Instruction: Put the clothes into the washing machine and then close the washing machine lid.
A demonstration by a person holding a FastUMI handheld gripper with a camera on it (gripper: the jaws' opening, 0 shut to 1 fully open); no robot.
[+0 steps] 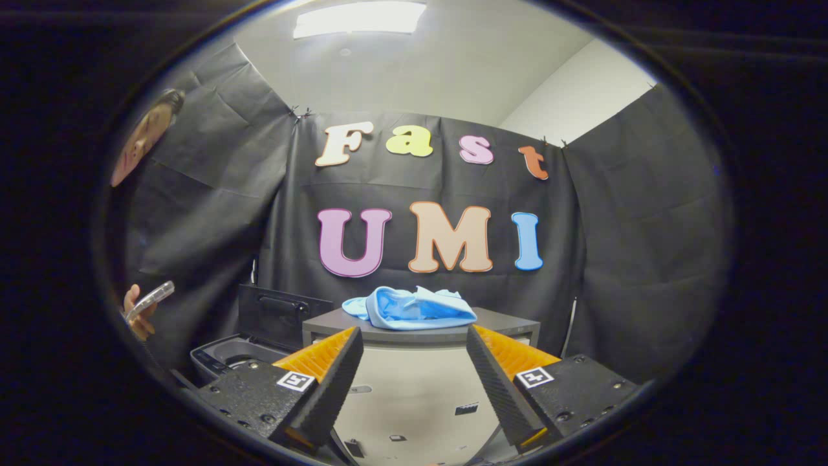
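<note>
Clothes [410, 309] lay bunched along the near edge of the cabinet [511, 322], long axis crosswise, straight beyond your gripper [414, 369], fingers spread and empty.

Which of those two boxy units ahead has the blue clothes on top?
The taller cabinet beyond the open fingers carries the blue clothes; the lower washing machine beside it stands open-lidded.

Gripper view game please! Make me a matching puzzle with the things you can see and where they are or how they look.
Things:
1. blue clothes
2. washing machine lid
3. gripper
4. phone

Descriptions:
A. standing open
B. in a person's hand
C. lying on the grey cabinet, beyond the fingers
D. fingers apart, holding nothing

Pairs: 1-C, 2-A, 3-D, 4-B
</note>
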